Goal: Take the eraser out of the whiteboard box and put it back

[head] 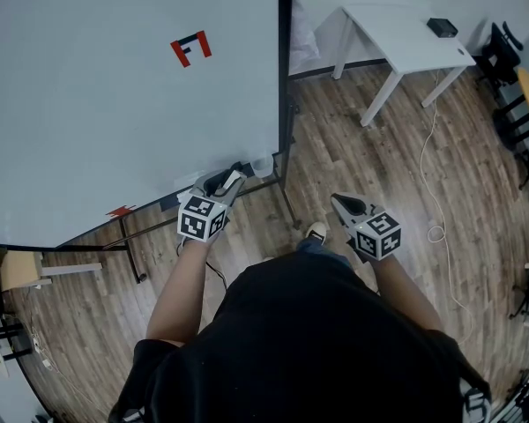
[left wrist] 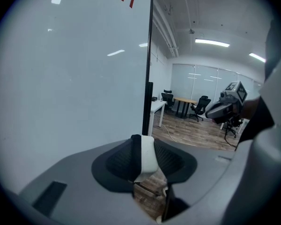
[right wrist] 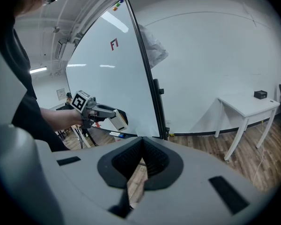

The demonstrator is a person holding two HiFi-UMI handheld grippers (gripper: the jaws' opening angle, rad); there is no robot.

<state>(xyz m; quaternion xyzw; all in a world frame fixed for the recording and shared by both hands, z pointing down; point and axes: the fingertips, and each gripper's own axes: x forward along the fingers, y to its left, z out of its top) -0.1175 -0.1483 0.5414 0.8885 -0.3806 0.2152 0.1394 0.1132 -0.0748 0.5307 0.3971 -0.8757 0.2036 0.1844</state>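
My left gripper [head: 232, 180] is shut on the eraser [left wrist: 147, 154], a white block with a black felt side, held upright between the jaws. It hovers just in front of the whiteboard's [head: 115, 104] lower right corner, close to the small pale whiteboard box [head: 262, 165] on the frame. The right gripper view shows the eraser [right wrist: 118, 120] in the left gripper [right wrist: 113, 117], clear of the board's tray [right wrist: 113, 135]. My right gripper [head: 338, 202] is shut with nothing in it, held over the floor to the right of the board; its jaws [right wrist: 141, 159] meet.
The board's black frame edge [head: 285, 77] and stand legs [head: 132, 254] run beside my left arm. A white table [head: 406, 33] with a black object [head: 442, 26] stands at the back right. A cable [head: 432, 174] lies on the wood floor; office chairs [head: 502, 55] are far right.
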